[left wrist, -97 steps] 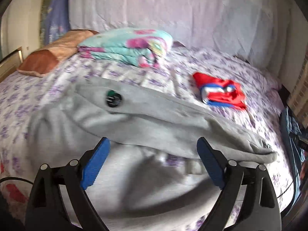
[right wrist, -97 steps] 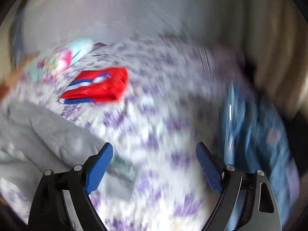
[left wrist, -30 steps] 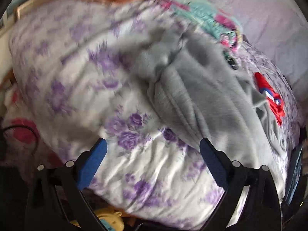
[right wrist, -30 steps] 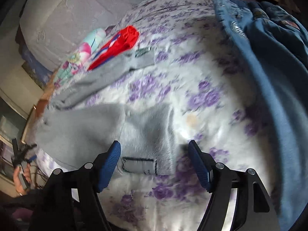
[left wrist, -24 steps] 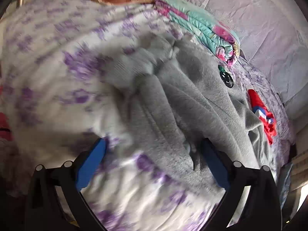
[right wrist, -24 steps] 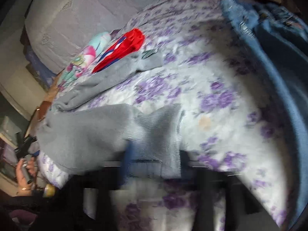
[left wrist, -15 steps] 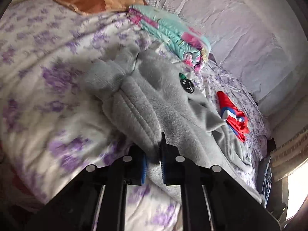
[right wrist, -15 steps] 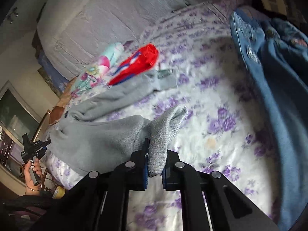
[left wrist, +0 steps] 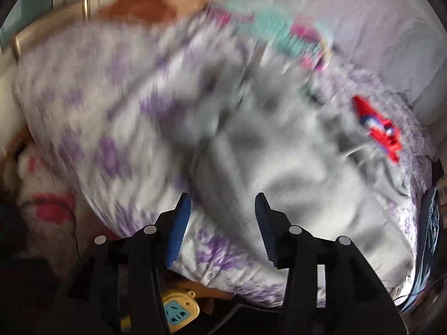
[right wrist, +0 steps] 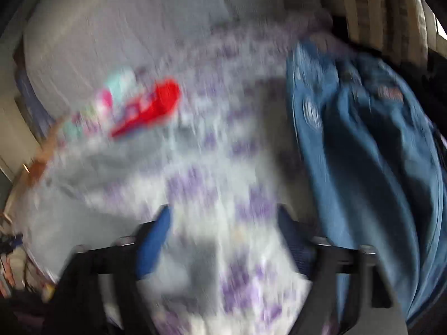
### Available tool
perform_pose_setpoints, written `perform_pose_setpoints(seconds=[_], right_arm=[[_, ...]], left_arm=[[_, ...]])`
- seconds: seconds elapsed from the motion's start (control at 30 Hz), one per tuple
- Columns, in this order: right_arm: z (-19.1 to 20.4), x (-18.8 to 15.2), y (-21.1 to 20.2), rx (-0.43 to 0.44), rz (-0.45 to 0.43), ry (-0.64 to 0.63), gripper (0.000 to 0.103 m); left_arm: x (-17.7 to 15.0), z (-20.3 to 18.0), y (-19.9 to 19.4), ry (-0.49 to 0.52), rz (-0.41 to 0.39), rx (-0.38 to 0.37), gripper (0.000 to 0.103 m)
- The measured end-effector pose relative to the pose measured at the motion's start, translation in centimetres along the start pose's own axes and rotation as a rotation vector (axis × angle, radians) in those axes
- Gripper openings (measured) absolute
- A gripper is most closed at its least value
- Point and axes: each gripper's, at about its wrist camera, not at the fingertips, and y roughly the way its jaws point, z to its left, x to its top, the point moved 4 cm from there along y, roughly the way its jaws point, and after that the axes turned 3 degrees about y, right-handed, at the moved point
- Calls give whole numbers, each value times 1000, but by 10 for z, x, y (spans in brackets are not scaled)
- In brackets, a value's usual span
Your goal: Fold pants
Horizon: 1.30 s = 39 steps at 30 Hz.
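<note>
1. Both pictures are very blurry, so small things are hard to see.
2. The left tongs [left wrist: 223, 217] are partly apart, with a gap between the two blue pads [left wrist: 178, 223]. Nothing is held between them.
3. The gray pants [left wrist: 279, 150] lie spread out on the bed [left wrist: 92, 106], just in front of the left tongs and off to their right side.
4. The bed has a white sheet with purple flowers.
5. The right tongs [right wrist: 223, 240] are wide apart and hold nothing. Only the flowery sheet shows between the pads.
6. In the right view the gray pants [right wrist: 92, 167] are off to the left of the tongs.
7. A red cloth [left wrist: 377, 128] lies on the bed past the pants.
8. A folded blanket [left wrist: 276, 33] in green-blue and pink sits at the far end of the bed, next to an orange pillow [left wrist: 156, 5].
9. Blue jeans [right wrist: 371, 167] lie on the right side of the bed.
10. A yellow power strip [left wrist: 178, 310] sits below the bed edge.
11. No words or labels can be read.
</note>
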Motion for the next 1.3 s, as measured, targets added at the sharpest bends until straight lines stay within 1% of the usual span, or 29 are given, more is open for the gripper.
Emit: perform_pose_setpoints(seconds=[0.03, 0.07, 0.1, 0.13, 0.23, 0.3, 0.33, 0.37, 0.4, 0.43, 0.47, 0.5, 0.53, 0.63, 0.73, 0.77, 0.83, 0.87, 0.9, 0.93, 1.0, 1.03, 1.07, 1.1, 1.13, 1.17, 1.2, 1.27, 1.3], right_arm=[[2, 14, 4, 28, -10, 11, 90], [3, 26, 13, 61, -4, 23, 90], [5, 40, 31, 96, 21, 47, 90], [8, 51, 52, 128, 47, 73, 90], [15, 70, 115, 113, 115, 119, 90], [27, 76, 154, 122, 151, 134, 89], [30, 79, 171, 115, 160, 141, 89], [31, 78, 184, 112, 173, 145, 88], [34, 76, 203, 125, 221, 161, 71], [40, 73, 219, 150, 275, 161, 41], [47, 73, 224, 124, 268, 100, 33], [55, 76, 220, 115, 238, 9, 10], [62, 80, 214, 91, 204, -79, 10], [57, 105, 185, 6, 56, -155, 10], [34, 132, 179, -97, 36, -137, 10], [28, 136, 180, -116, 47, -136, 10], [10, 129, 201, -99, 209, -131, 13], [4, 120, 211, -121, 270, -140, 18], [-1, 113, 215, -179, 266, -162, 35], [-2, 113, 208, -216, 219, -175, 46], [2, 118, 184, -272, 91, -155, 48], [9, 119, 165, -276, 11, -143, 50], [18, 117, 153, -250, -30, -154, 52], [31, 112, 139, -188, -51, -185, 54], [45, 103, 135, -119, -25, -210, 54], [54, 94, 136, -66, 9, -224, 54], [65, 81, 144, -12, 70, -247, 52], [69, 64, 164, -34, 156, -279, 52], [67, 50, 182, -76, 237, -304, 51]], left_arm=[[12, -11, -19, 33, -61, -4, 53], [20, -20, -27, 53, -96, -8, 61], [30, -34, -34, 79, -134, -14, 64], [38, -52, -33, 95, -147, -39, 65], [44, -115, -2, 161, -84, -176, 65], [34, -176, 36, 262, -5, -266, 65], [29, -207, 59, 317, 31, -267, 65], [25, -222, 72, 342, 43, -259, 65], [22, -239, 89, 360, 46, -252, 65], [20, -247, 101, 367, 56, -235, 65], [19, -254, 118, 360, 89, -229, 65], [17, -257, 132, 341, 123, -238, 65], [15, -255, 139, 326, 141, -235, 65], [12, -259, 157, 306, 161, -237, 65], [2, -275, 166, 328, 180, -244, 66], [0, -285, 169, 338, 173, -241, 70], [-1, -292, 173, 359, 163, -229, 74], [-3, -291, 172, 363, 165, -231, 74], [-4, -288, 169, 366, 172, -244, 74], [-6, -284, 164, 356, 186, -268, 74], [-4, -274, 146, 333, 189, -316, 74], [-2, -262, 127, 333, 166, -340, 74], [-1, -253, 113, 344, 132, -335, 74], [3, -240, 97, 357, 85, -310, 74], [6, -230, 87, 360, 51, -286, 77], [13, -206, 80, 347, 19, -220, 83], [16, -192, 81, 325, 22, -179, 84], [14, -153, 103, 257, 123, -108, 83], [6, -141, 117, 239, 196, -99, 82]])
